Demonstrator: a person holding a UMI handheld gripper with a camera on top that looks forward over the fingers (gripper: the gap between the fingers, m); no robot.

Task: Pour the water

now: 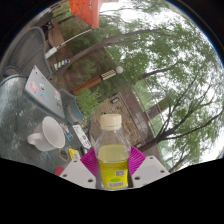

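Jaws: closed on bottle [113, 155], pink pads [91, 160] pressed to both sides of lower body; gripper [114, 172] carrying it.

Bottle: clear plastic, white cap on, yellowish liquid in lower half, label at front. Held upright and lifted clear of table [20, 110], probably to keep contents level during carry.

Cup [49, 132]: white, mouth open upward, standing on glass table, left of bottle and near; likely the pour target. Bottle not yet over it, not yet tilted.

Papers [45, 92]: flat on table beyond cup. Small items beside cup, too small to identify.

Surround: outdoor setting, trees [160, 70] beyond, red canopy [84, 8] overhead.

Status, judged: carry stage; cap apparently on, so removal probably required before pouring.
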